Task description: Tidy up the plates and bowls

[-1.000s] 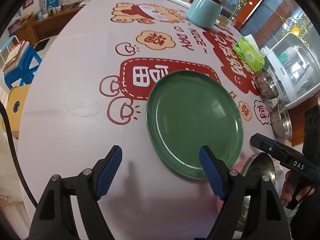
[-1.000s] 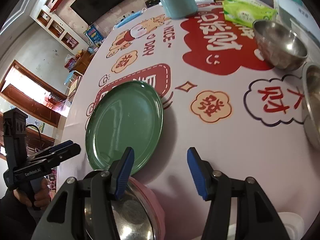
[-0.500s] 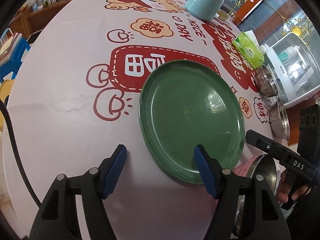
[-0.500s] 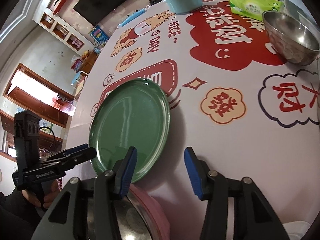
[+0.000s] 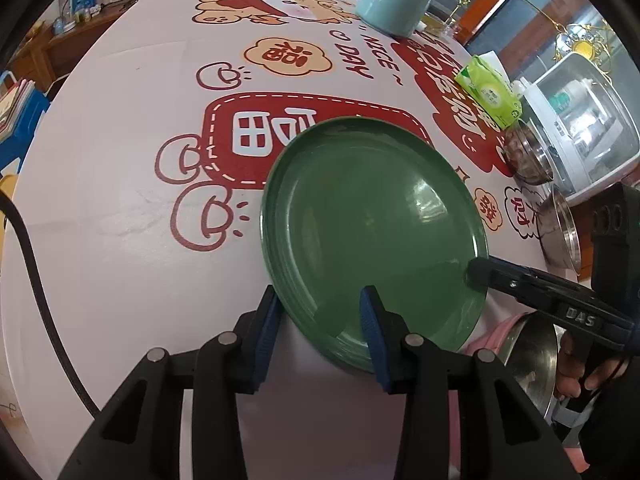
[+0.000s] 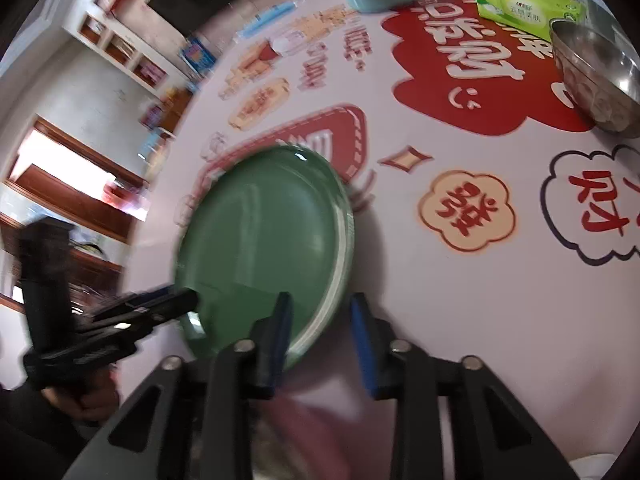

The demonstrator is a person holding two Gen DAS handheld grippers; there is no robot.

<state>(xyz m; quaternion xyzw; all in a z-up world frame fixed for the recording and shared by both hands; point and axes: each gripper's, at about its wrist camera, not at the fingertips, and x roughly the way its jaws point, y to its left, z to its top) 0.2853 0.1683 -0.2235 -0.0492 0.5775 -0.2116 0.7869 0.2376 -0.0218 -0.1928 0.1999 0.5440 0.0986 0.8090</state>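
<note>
A round table covered by a pale pink cloth with red cartoon prints fills the left wrist view, with a wooden cabinet at the upper right and a blue stool at the left edge. A light blue canister stands at the top, a green tissue pack at the upper right, and two steel bowls line the right edge beside a white appliance. The green plate, on top of a stack of like plates, lies at centre. The left gripper at the bottom straddles the stack's near rim, one blue pad outside the rim and one over the plate; its jaws are closing, far narrower than a second ago, when they stood wide and short of the rim. From the right, the right gripper reaches the plate's edge, held by a hand above a pink-rimmed steel bowl. In the right wrist view, blurred by motion, the same table runs up to a wall with shelves and a doorway at left. The plate sits at centre left, the right gripper's narrowing jaws straddle its lower right rim, where earlier they hung wider and off the plate, and the left gripper meets the plate's lower left edge.
</note>
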